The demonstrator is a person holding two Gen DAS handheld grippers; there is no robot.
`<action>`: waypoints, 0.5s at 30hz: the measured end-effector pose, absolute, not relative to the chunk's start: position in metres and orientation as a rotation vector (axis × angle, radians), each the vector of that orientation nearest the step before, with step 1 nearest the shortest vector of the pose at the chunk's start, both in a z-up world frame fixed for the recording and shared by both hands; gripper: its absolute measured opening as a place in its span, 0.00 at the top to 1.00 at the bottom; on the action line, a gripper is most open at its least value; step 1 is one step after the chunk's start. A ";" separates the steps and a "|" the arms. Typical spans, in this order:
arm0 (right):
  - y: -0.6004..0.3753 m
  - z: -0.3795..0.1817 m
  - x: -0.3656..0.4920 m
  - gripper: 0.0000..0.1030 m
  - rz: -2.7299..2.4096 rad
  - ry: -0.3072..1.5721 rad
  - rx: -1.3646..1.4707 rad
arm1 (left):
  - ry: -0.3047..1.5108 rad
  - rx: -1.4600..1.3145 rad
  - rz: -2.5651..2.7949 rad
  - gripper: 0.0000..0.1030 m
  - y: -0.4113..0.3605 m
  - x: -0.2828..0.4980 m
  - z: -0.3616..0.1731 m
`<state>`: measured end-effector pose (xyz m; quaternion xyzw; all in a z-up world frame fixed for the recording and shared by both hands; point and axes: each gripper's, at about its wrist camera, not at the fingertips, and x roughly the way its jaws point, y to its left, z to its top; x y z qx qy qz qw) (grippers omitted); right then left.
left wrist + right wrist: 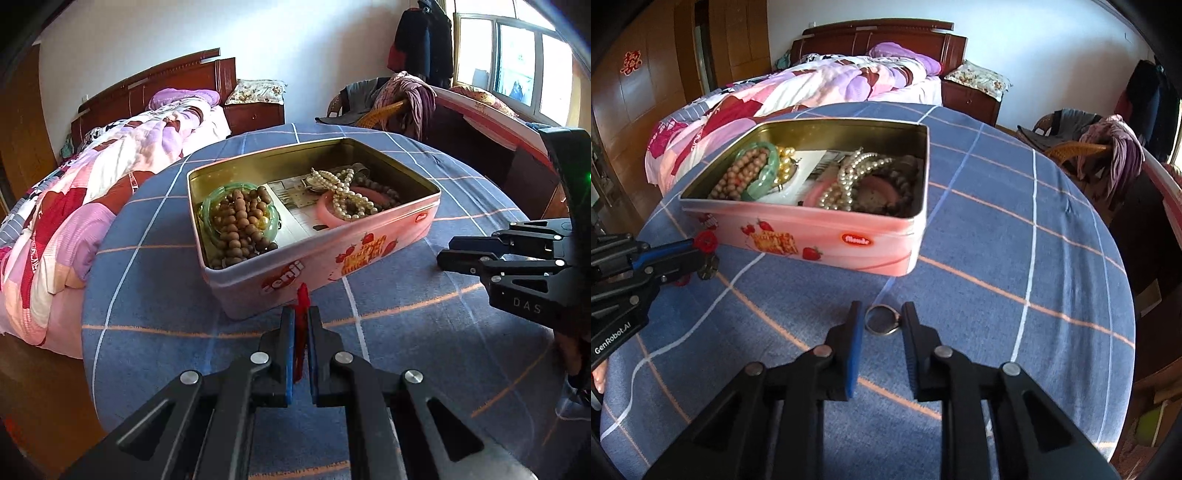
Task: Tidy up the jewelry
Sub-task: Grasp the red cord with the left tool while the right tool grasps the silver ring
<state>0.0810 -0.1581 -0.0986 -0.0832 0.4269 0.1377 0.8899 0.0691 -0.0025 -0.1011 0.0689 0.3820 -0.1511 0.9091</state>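
A pink tin box stands open on the blue checked tablecloth. It holds brown bead strings, a green bangle, a pearl necklace and a pink bangle. My left gripper is shut on a red jewelry piece just in front of the tin; it also shows in the right wrist view. My right gripper is open, its fingers either side of a metal ring lying on the cloth. It shows at the right in the left wrist view.
The round table has its edge close to a bed with a pink quilt on the left. A chair draped with clothes and a dark desk stand beyond the far right edge.
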 end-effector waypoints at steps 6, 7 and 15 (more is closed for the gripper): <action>-0.159 -0.095 0.071 0.92 0.290 0.872 -0.176 | 0.782 0.134 -0.316 0.95 -0.004 0.068 -0.098; -0.160 -0.095 0.071 0.92 0.290 0.873 -0.173 | 0.783 0.135 -0.317 0.95 -0.004 0.068 -0.099; -0.158 -0.095 0.067 0.79 0.345 0.933 -0.089 | 0.788 0.136 -0.313 0.95 -0.006 0.067 -0.102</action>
